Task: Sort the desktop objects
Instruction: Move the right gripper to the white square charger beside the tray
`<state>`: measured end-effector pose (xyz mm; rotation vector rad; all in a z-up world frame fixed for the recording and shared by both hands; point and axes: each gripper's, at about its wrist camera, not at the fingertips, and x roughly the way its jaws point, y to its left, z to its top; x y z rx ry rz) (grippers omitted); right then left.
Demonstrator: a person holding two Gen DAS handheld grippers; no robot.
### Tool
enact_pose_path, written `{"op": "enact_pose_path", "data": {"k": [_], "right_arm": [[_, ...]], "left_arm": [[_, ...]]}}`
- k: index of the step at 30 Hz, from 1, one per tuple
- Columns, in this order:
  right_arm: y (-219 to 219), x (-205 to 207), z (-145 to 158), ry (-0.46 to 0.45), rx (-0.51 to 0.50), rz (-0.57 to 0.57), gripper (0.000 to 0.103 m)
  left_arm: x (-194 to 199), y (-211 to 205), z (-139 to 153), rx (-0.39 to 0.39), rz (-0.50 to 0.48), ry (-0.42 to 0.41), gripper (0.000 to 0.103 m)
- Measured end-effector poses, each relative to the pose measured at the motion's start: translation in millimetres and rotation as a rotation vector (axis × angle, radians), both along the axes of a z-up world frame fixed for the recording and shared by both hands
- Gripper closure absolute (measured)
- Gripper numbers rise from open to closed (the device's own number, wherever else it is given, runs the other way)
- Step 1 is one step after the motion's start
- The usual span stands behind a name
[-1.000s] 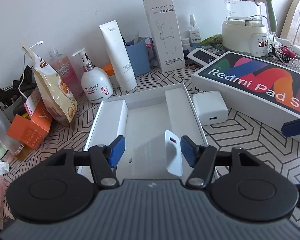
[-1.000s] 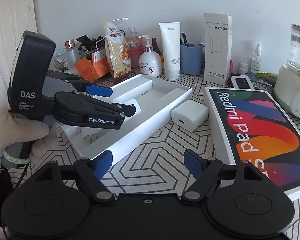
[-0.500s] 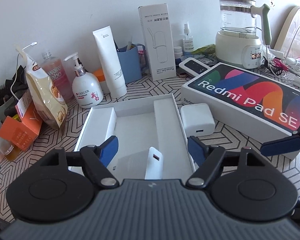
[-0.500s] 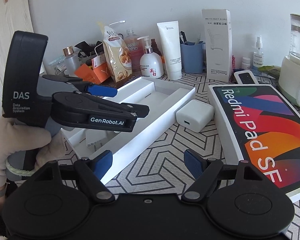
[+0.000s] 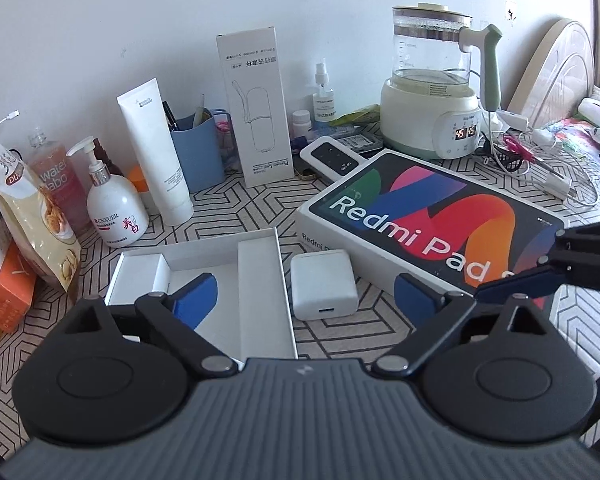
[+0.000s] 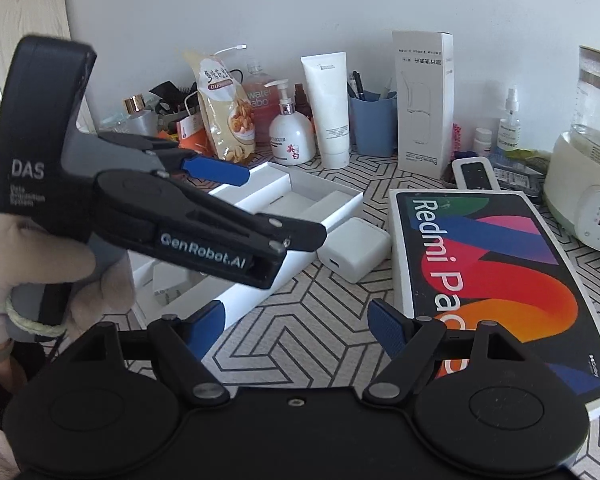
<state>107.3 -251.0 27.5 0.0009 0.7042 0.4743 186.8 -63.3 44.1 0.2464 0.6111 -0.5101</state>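
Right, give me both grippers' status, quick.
Left gripper: open, holding nothing.
Right gripper: open, holding nothing.

White tray [image 5: 260,280] & charger [image 5: 323,284]; surface [image 5: 236,216] pale w/ black geometric lines. Tablet box [image 5: 432,220]: black lid, red/orange/blue/green swirls. Pen cup [image 5: 198,152] blue. Left gripper [image 5: 304,294]: black, blue pads.
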Motion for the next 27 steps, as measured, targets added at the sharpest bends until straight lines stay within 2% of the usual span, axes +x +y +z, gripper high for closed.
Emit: {"op": "enact_pose_path", "data": {"k": [3, 7, 11, 13, 16, 18, 23, 27], "right_arm": [[4.8, 12.5, 4.6, -0.005, -0.065, 0.029, 0.02], [22.4, 30.7, 2.4, -0.038, -0.155, 0.102, 0.021], [50.2, 53.9, -4.3, -0.058, -0.334, 0.16, 0.025], [57.1, 70.2, -7.2, -0.015, -0.368, 0.182, 0.033], [59.9, 93.4, -11.4, 0.063, -0.364, 0.22, 0.038], [62.1, 105.1, -13.3, 0.092, -0.398, 0.273, 0.038], [64.5, 124.4, -16.9, 0.113, -0.473, 0.296, 0.038], [66.6, 139.8, -21.8, 0.146, -0.521, 0.307, 0.034]], "left_arm": [[-1.4, 12.5, -2.2, -0.046, 0.0, 0.027, 0.007], [-1.6, 31.1, -2.1, -0.05, 0.06, -0.001, 0.005], [6.8, 44.8, -5.8, -0.108, 0.111, 0.038, 0.004], [9.1, 45.6, -7.7, -0.115, 0.112, 0.05, 0.004], [7.8, 44.0, -8.7, -0.087, 0.154, 0.018, 0.003], [8.9, 45.3, -9.0, -0.112, 0.182, 0.023, 0.003], [18.5, 55.2, -13.5, -0.202, 0.187, 0.098, 0.002], [25.4, 60.3, -18.1, -0.166, 0.293, 0.08, 0.002]]}}
